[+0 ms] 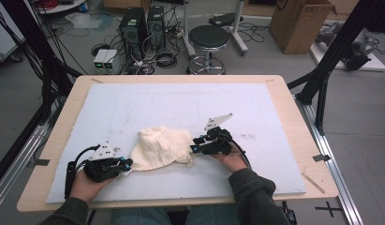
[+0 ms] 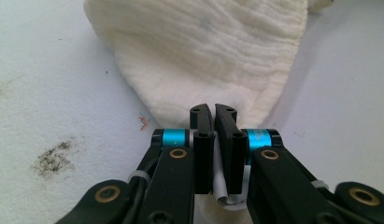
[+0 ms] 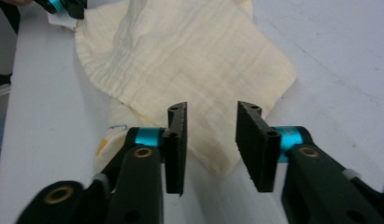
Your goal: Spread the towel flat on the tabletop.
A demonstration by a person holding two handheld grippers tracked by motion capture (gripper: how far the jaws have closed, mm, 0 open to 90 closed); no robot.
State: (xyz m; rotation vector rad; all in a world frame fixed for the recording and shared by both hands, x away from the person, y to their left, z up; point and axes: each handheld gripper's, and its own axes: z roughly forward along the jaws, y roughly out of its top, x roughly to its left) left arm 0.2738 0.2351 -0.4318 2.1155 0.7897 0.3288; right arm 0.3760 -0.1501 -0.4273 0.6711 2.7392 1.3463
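Note:
A crumpled cream cloth (image 1: 162, 147) lies on the white padded sheet (image 1: 181, 101) near the table's front. At the cloth's left corner, my left gripper (image 1: 127, 165) is shut on the cloth. In the left gripper view the jaws (image 2: 213, 109) stand almost together, with the cloth (image 2: 203, 51) corner and a white tag (image 2: 221, 186) pinched between them. My right gripper (image 1: 195, 146) sits at the cloth's right edge. In the right gripper view its jaws (image 3: 210, 114) stand apart over a corner of the cloth (image 3: 189, 56), the pads not pressing on it.
The padded sheet covers a wooden table (image 1: 293, 122). A dark smudge (image 2: 52, 158) marks the sheet left of the left gripper. Beyond the far edge stand a black stool (image 1: 208, 40), computer towers (image 1: 143, 28) and a cardboard box (image 1: 298, 21).

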